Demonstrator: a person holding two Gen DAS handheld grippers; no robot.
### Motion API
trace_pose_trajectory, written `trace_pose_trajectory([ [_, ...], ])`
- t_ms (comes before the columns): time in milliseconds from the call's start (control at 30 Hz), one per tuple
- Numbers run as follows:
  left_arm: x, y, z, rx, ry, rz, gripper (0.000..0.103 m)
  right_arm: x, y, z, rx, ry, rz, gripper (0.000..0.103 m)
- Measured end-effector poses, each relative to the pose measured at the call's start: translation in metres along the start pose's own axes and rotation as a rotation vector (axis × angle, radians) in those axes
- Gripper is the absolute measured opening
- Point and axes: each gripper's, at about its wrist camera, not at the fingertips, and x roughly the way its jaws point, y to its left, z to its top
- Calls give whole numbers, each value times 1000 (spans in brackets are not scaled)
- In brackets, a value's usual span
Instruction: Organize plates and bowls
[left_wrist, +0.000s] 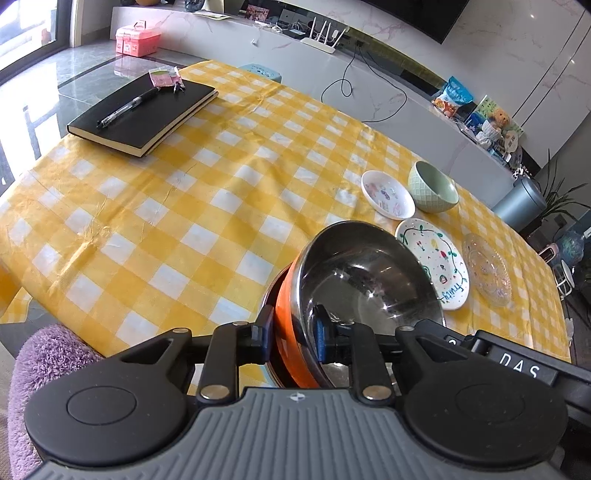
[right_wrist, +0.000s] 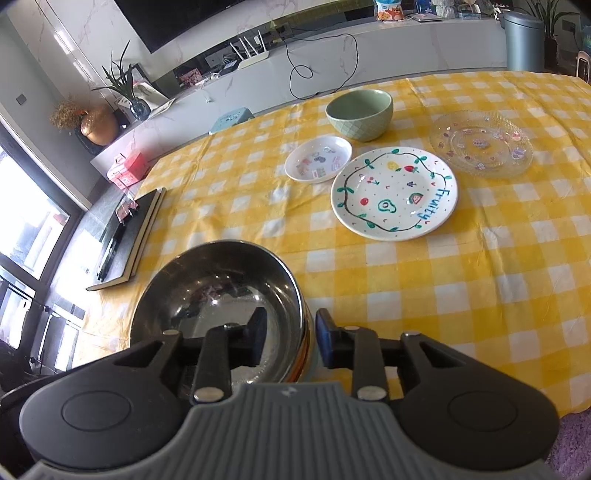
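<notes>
Both tools, left tool (left_wrist: 291, 341) and right tool (right_wrist: 290, 338), sit spread loose astride the steel bowl's (right_wrist: 221, 291) rim, with fruity plate (right_wrist: 393, 192), green bowl (right_wrist: 360, 112) beyond it on the tabletop (right_wrist: 480, 295).

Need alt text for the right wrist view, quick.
The right hand-held gripper straddles the near rim of a steel bowl on a yellow checked tablecloth. Beyond lie a fruit-painted plate, small saucer, green bowl and glass plate.

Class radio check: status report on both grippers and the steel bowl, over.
Left gripper and right gripper straddle steel bowl rim, pads apart. Bowl on table. Fruit plate ahead, clear.
</notes>
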Motion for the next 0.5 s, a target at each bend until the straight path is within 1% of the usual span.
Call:
trace_pose_trajectory([
  [33, -1, -1, 0, 4, -5, -3, 32, -2, 0, 0, -2, -6, 0, 31],
  [67, -3, -2, 0, 10, -11, -7, 43, -3, 0, 1, -3, -13, 3, 34],
  [133, -6, -4, 0, 24, -29, -12, 58, -8, 0, 1, -5, -28, 14, 37],
  [167, -9, -5, 0, 34, -44, -14, 59, -10, 0, 2, -5, -34, 18, 39],
  [267, -12, -6, 1, 43, -56, -11, 60, -17, -1, 4, -5, -59, 27, 43],
  [400, -17, -5, 2, 43, -75, -22, 60, -23, -1, 6, -7, -79, 29, 43],
  [433, -18, -5, 3, 42, -79, -23, 58, -24, -2, 6, -8, -82, 29, 43],
  [500, -20, -5, 3, 44, -92, -19, 46, -25, -2, 7, -7, -88, 33, 43],
])
